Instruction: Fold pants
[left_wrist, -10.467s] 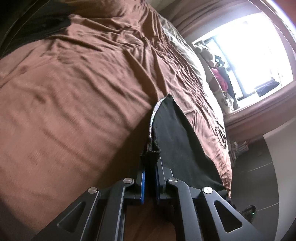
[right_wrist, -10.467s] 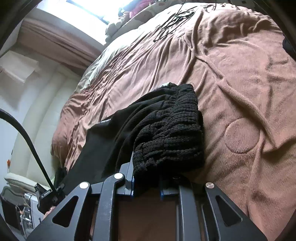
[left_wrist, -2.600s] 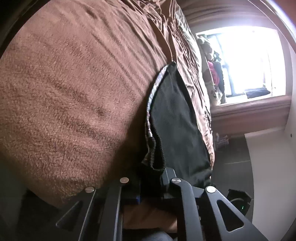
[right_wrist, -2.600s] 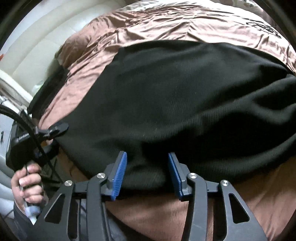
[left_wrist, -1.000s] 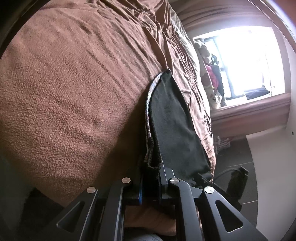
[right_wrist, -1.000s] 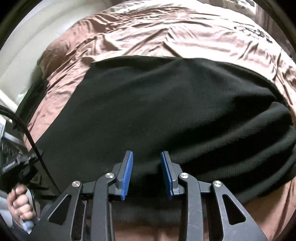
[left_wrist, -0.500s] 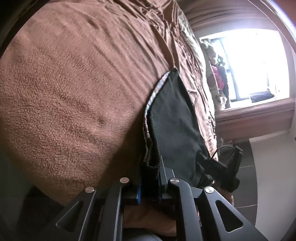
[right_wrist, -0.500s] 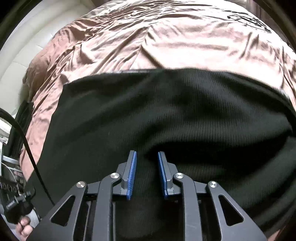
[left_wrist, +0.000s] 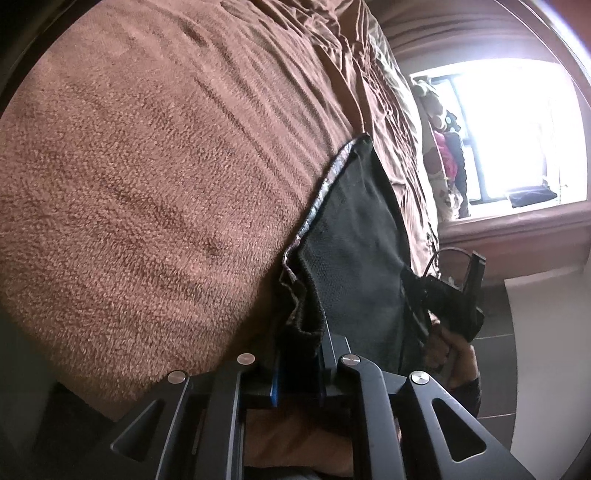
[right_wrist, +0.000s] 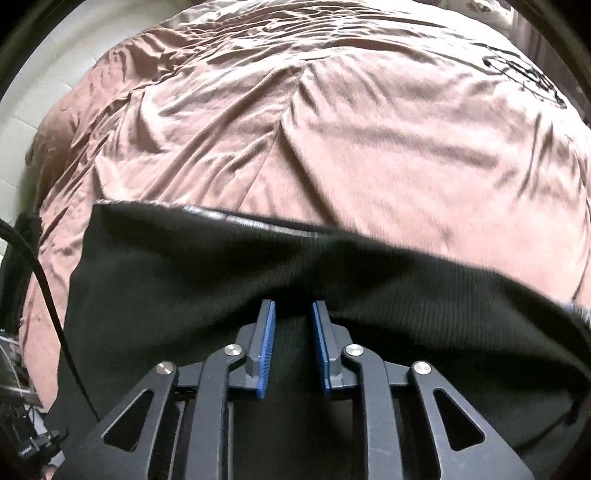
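Note:
Black pants lie flat on a brown bed cover. My left gripper is shut on a bunched corner of them, where a patterned inner band shows. In the right wrist view the pants stretch wide across the lower half of the frame. My right gripper points down onto them near their far edge. Its jaws are closing, with a narrow gap left and bare blue pads. Black cloth lies under and between the tips, unpinched. The left view shows the right gripper and a hand at the pants' right side.
The wrinkled cover carries a black print at its far right. A bright window with soft toys stands beyond the bed. A black cable hangs at the left. Dark floor lies beside the bed.
My right gripper has moved over the pants toward their far edge, and its jaws have narrowed. In the left view it has come closer along the pants. The left gripper has kept still.

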